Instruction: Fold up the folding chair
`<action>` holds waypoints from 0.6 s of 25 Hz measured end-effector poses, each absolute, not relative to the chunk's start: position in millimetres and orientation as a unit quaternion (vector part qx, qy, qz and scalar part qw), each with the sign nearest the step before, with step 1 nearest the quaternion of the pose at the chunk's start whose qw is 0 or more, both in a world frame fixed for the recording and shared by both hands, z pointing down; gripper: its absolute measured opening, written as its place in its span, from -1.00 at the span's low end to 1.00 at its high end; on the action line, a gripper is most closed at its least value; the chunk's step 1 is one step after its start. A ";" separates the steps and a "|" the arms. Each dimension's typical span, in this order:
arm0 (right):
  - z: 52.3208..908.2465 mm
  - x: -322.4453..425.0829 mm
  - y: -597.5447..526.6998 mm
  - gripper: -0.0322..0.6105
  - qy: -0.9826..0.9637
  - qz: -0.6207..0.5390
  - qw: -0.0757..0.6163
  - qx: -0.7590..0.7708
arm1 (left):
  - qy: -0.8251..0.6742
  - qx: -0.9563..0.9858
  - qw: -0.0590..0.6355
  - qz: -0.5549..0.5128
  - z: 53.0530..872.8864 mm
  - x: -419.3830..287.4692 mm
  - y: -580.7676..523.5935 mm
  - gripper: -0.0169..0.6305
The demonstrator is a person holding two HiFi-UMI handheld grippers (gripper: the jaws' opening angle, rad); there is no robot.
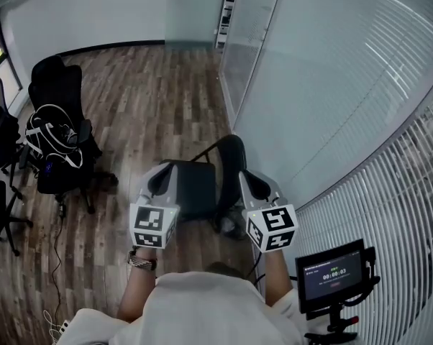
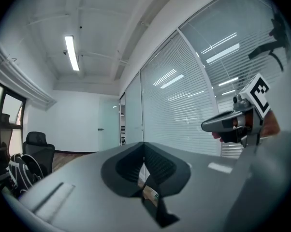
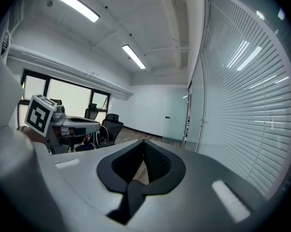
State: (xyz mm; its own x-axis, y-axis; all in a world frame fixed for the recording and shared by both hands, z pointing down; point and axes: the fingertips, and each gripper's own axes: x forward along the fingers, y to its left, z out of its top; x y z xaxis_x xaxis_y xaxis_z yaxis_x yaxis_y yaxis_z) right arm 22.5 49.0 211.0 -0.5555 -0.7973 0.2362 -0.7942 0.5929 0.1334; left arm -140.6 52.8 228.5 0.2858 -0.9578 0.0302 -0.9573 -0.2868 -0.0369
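Observation:
In the head view, a black folding chair [image 1: 199, 187] stands unfolded on the wood floor beside the glass wall, its backrest [image 1: 231, 165] on the right. My left gripper [image 1: 161, 174] hovers over the seat's left edge, and my right gripper [image 1: 251, 180] is just right of the backrest. Neither touches the chair as far as I can see. In the left gripper view, the left gripper [image 2: 144, 152] is shut with nothing in it. The right gripper [image 3: 144, 150] is likewise shut and empty in its own view. Neither gripper view shows the chair.
Black office chairs [image 1: 57, 124] with a bag and cables stand at the left. A glass wall with blinds [image 1: 331, 92] runs along the right. A small monitor on a stand [image 1: 334, 276] sits at lower right. A power strip [image 1: 58, 328] lies on the floor.

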 end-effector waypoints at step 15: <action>249.7 49.7 37.9 -0.89 -0.869 0.018 0.172 0.463 | 0.619 -0.783 -0.037 -0.044 268.2 -142.9 50.0 -0.98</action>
State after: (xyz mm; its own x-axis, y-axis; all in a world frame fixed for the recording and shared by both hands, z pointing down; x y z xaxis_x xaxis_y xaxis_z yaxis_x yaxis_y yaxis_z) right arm 49.7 37.9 249.7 -0.5113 -0.7989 0.3166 -0.8115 0.5701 0.1282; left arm -142.9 50.0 268.2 0.2300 -0.9665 0.1139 -0.9729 -0.2311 0.0036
